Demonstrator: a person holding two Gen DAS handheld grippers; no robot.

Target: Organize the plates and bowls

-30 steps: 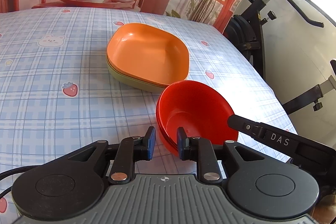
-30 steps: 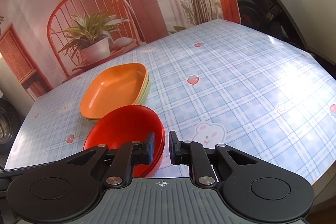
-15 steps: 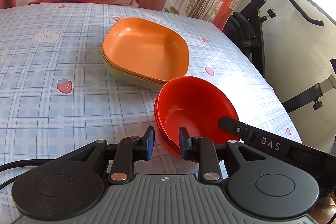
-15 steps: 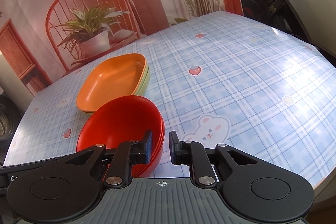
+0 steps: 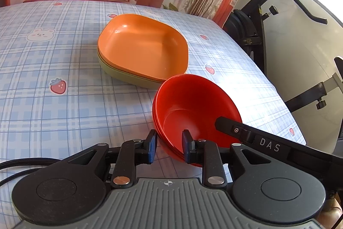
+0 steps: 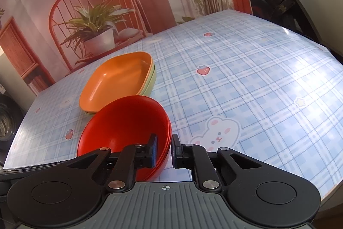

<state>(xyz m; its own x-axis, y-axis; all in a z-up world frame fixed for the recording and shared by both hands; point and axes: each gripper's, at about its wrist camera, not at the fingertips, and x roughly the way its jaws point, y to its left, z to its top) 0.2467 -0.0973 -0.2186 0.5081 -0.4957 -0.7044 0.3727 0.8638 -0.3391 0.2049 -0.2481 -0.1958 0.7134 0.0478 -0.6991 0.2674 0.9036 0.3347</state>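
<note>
A stack of red bowls (image 5: 193,108) sits tilted near the table's front edge, also in the right wrist view (image 6: 126,123). My left gripper (image 5: 169,146) straddles the stack's near rim, one finger inside, one outside, with a gap on both sides. My right gripper (image 6: 164,148) is shut on the opposite rim of the red bowls. Behind them an orange plate (image 5: 143,46) rests in a green plate (image 5: 128,76); the pair also shows in the right wrist view (image 6: 118,81).
The table (image 5: 53,53) has a blue checked cloth with strawberries and bears. An exercise bike (image 5: 278,20) stands off the table's right side. A potted plant (image 6: 96,35) and a chair back are behind the far edge.
The red bowl stack has shifted slightly toward the orange plate with both grippers. The left gripper's jaws have widened a little around the rim.
</note>
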